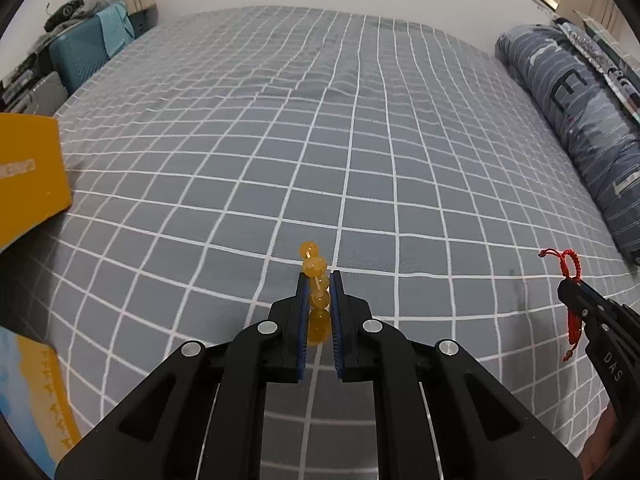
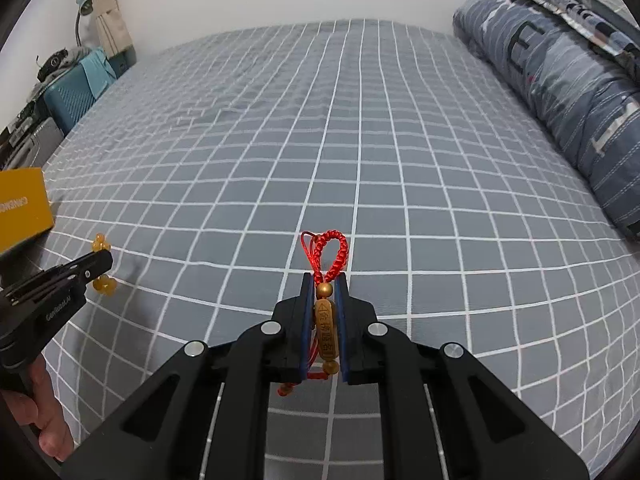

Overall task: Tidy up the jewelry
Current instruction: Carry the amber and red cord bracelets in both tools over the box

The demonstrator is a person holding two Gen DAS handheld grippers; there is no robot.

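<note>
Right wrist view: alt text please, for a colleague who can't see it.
The right gripper is shut on a red cord bracelet with a carved wooden charm, above a grey checked bedsheet. At left, the left gripper holds yellow beads.

Bed covered by a grey sheet with a white grid (image 1: 280, 140); rolled blue-grey striped duvet (image 1: 580, 120) along its right edge; yellow box (image 1: 28, 176) at the left edge, a second yellow-and-blue item (image 1: 36, 392) nearer the camera; teal case (image 1: 80, 56) with clutter beside the bed, curtain (image 2: 106, 4) and lamp (image 2: 82, 8) behind
</note>
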